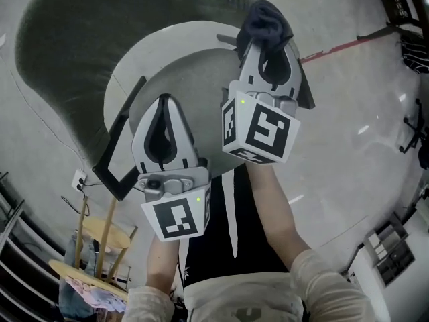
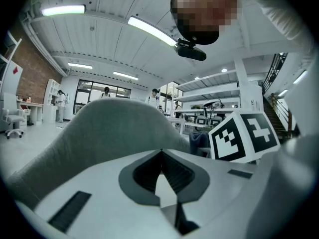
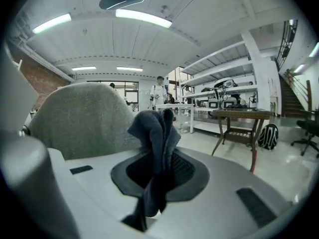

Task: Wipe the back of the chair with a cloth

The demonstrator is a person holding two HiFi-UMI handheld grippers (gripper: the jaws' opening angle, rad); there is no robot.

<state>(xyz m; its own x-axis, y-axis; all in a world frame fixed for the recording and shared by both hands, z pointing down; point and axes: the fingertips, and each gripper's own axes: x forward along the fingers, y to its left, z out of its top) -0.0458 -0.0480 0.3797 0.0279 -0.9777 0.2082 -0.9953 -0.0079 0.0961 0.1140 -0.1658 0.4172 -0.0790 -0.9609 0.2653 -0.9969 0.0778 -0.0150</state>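
Seen from the head view, the grey padded chair back curves from 9 to 12 o'clock around the pale seat. The right hand-held gripper is raised at 1 o'clock, clamped on a dark cloth. The cloth's bunch sticks out past the tips, probably so that fabric rather than plastic meets the upholstery. The left hand-held gripper sits lower, at 8 o'clock of the right one, and seems to have no part in the wipe. A wooden stool at 7 o'clock and a red line on the floor at 2 o'clock are well apart from the chair.

Along the left gripper view, the jaws meet at their tips with nothing between them. The chair back rises ahead at 11 o'clock, and the right gripper's marker cube sits at 3 o'clock.

Along the right gripper view, the cloth stands pinched upright between the jaws. The chair back lies beyond at 10 o'clock, apparently not yet touched. A wooden desk and a backpack at 3 o'clock are far off. Nothing blocks the way.
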